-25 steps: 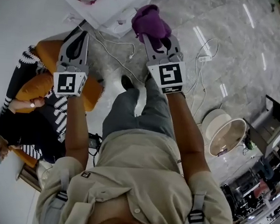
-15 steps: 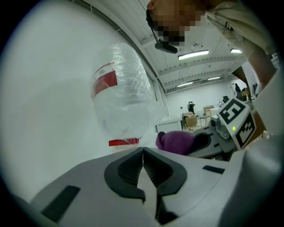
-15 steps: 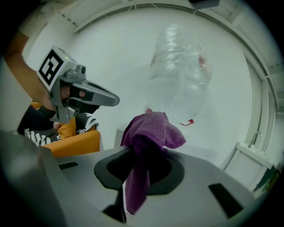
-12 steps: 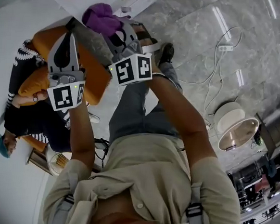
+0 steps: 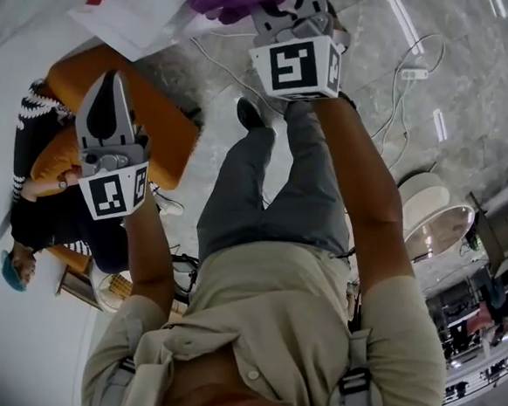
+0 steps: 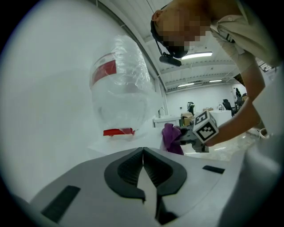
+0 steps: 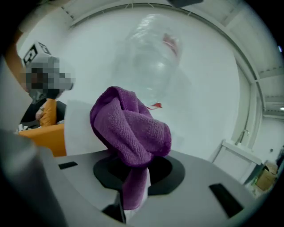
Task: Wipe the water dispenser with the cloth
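This looks like an open-plan office or work hall. In the left gripper view, long light strips run under a high ceiling, with office chairs far back at 3 o'clock. In the head view, a polished stone-look floor carries a power strip and loose cables at 1 o'clock. An orange lounge seat lies at 10 o'clock (a person in a striped top sits there), and cluttered shelving at 4 o'clock. A water dispenser with an upturned bottle stands by a white wall.

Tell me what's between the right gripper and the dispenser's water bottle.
The purple cloth, clamped in the right gripper, shown in the right gripper view.
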A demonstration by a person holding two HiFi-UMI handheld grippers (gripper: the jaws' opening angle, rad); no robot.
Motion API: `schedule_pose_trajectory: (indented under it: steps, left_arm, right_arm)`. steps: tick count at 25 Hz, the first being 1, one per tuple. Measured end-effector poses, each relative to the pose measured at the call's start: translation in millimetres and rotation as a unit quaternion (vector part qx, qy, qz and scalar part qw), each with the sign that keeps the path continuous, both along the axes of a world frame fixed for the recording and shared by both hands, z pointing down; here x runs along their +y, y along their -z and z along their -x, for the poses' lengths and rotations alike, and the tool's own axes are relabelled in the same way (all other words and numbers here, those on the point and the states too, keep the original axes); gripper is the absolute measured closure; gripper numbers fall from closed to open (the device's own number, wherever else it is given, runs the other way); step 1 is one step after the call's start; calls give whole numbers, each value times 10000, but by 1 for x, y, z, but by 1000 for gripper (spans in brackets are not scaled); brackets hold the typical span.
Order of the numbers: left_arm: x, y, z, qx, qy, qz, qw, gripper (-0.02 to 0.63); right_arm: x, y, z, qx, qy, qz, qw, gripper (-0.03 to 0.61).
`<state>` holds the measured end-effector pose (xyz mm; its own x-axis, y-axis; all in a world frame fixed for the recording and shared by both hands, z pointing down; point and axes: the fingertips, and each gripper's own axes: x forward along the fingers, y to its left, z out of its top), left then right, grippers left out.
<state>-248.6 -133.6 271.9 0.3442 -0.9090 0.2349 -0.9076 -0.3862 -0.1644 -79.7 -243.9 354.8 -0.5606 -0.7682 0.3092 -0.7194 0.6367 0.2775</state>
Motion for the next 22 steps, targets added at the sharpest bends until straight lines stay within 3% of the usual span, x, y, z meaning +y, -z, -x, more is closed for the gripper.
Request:
schedule_pose_trajectory:
  steps: [4,8,15,22]
  left_arm:
    - [2,-3,-9,-8,-57,82,9999,597]
    - [4,-6,-11,2,-21,135,9999,597]
    - [4,-13,-7,65,50,127,9999,597]
    - [14,-14,-5,18,117,46,9999,597]
  right_arm:
    - [-54,9,-58,-469,-1112,82,9927,497]
    - [-58,16,-57,-653,-1505,155,9863,509]
    - [30,3,37,-1042,-804,704,9888,509]
    - [101,4,118,-1308,236,861,9874,509]
